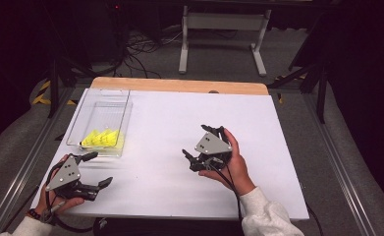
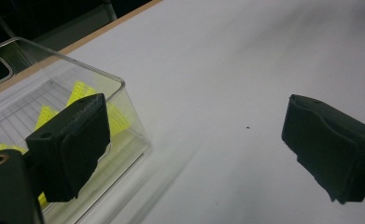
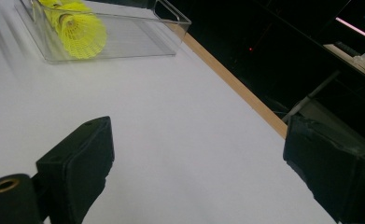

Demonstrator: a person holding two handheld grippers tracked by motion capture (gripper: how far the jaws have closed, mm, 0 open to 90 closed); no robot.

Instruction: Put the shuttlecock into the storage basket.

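Lighting: white surface (image 1: 179, 128) evenly lit from above; surroundings dark. Shadows: soft, faint. Glare: mild on the clear plastic bin (image 1: 123, 123). Focus: near jaws soft in both gripper views; slight streak blur beside bin.

One clear plastic bin (image 1: 92, 129) stands on the table (image 1: 179, 147). Inside the bin, at its near end, lie about three yellow shuttlecocks (image 1: 102, 139), bunched together; their exact number is hard to tell. Two tongs: left tongs (image 1: 99, 169), right tongs (image 1: 195, 146).
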